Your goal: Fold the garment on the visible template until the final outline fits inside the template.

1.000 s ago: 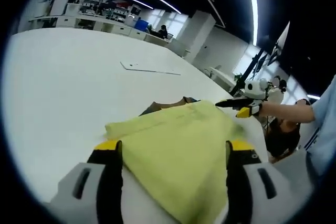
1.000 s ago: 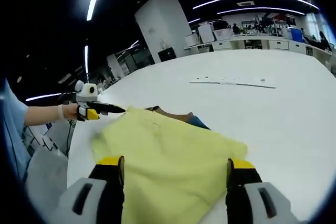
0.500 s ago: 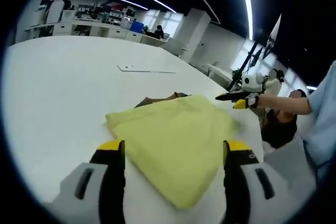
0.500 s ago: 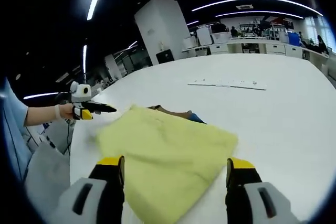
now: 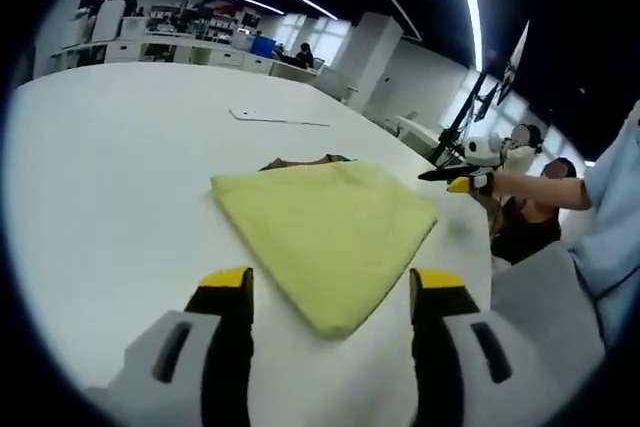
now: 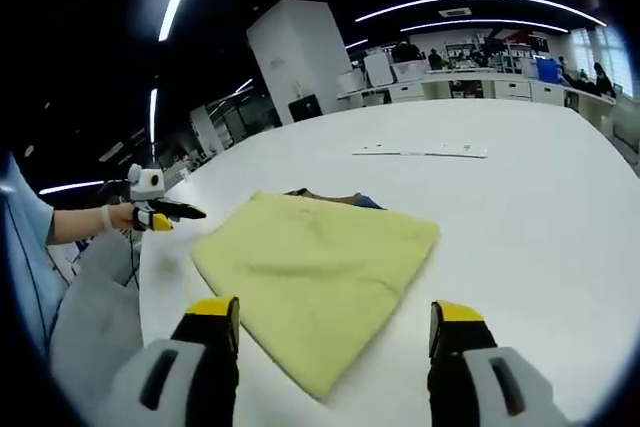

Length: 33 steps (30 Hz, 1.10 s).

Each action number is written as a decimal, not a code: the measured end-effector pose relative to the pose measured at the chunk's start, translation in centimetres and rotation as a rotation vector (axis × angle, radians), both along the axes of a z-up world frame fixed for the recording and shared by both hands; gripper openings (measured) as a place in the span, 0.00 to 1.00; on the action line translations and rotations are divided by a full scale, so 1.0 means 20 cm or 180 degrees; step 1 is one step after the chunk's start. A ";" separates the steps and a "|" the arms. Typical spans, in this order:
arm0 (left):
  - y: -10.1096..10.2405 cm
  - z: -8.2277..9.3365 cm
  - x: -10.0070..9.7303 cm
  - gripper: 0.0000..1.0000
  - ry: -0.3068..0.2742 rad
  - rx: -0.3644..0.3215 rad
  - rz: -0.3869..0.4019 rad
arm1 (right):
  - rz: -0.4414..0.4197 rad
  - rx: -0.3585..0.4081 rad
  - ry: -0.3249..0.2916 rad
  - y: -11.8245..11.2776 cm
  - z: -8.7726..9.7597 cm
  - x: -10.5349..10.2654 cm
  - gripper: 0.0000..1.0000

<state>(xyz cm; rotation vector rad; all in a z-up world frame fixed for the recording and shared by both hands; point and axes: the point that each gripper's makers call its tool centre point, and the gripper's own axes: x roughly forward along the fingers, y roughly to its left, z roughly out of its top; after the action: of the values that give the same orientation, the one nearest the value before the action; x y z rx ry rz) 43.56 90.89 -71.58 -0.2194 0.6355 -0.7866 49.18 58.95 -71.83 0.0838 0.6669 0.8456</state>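
A folded yellow garment (image 5: 330, 227) (image 6: 315, 262) lies flat on the white table (image 5: 120, 167) (image 6: 540, 207). A brown edge (image 5: 300, 161) (image 6: 320, 194) peeks out from under its far side, with a bit of blue (image 6: 366, 202) beside it. My left gripper (image 5: 330, 292) stands open just short of the garment's near corner, with nothing between its jaws. My right gripper (image 6: 325, 327) is open too, back from the garment's near edge. In the left gripper view the right gripper (image 5: 455, 179) hangs past the cloth's right corner; in the right gripper view the left gripper (image 6: 160, 212) is held off the table's left edge.
A thin white strip (image 5: 275, 118) (image 6: 420, 152) lies farther back on the table. A person's sleeve (image 5: 610, 217) and forearm (image 6: 85, 222) reach in from the sides. Desks and shelves (image 5: 160, 42) stand far behind. The table edge runs close on the right (image 5: 480, 257).
Both grippers have drawn back from the garment, which now lies flat beyond the jaws instead of between them. The other hand's gripper sits farther from the cloth in each view.
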 end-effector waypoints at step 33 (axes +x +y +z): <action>0.01 -0.21 -0.15 0.30 0.0192 0.0303 0.0022 | 0.0085 -0.0111 0.0282 -0.08 -0.21 -0.25 0.39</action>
<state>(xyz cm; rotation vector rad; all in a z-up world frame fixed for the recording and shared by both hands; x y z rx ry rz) 40.49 91.05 -75.78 -0.1587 0.7271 -0.7433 44.28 57.33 -75.98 0.0815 0.7673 0.8595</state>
